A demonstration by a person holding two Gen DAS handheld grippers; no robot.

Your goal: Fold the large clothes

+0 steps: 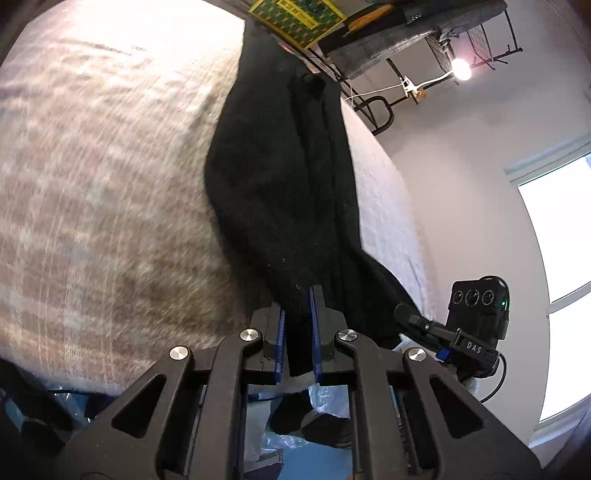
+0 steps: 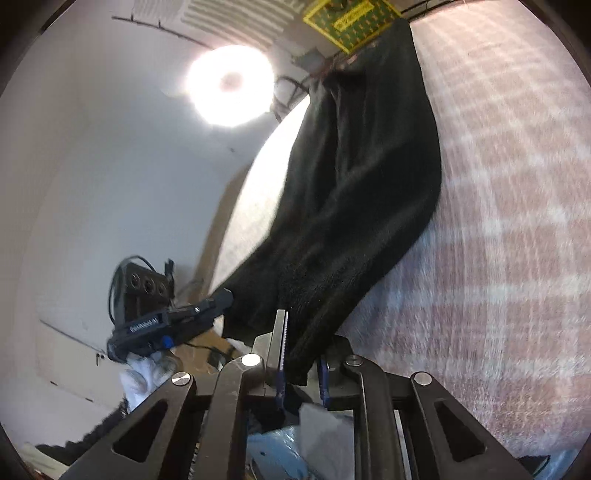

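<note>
Writing: the other gripper's side, seen from the left wrist camera, reads "DAS"; the print on the yellow-and-green board (image 1: 297, 20) is too blurred to read.
Bed (image 1: 110, 166): a wide surface under a pale pink-and-white checked cover; it fills most of both views.
Black garment (image 1: 280, 192): dark, soft and slightly fuzzy, bunched into long folds; it stretches along the bed's edge, one end toward the yellow-and-green board, the near end lifted off the bed.
Left gripper (image 1: 298, 332): jaws narrow, blue pads pinching a fold of the garment's near end, just off the bed.
Right gripper (image 2: 303, 363): jaws narrow with a hanging end of the garment between them; the cloth lies against the right-hand pad, a sliver of gap shows at the left one.
Around the bed: a clip lamp (image 1: 461, 69) glowing on a black wire rack beyond its far end, a bright window (image 1: 561, 236) to one side, a round ceiling light (image 2: 229, 85) overhead.
Below the grippers: crumpled plastic bags (image 2: 291, 446) and clutter, partly hidden by the gripper frames.
</note>
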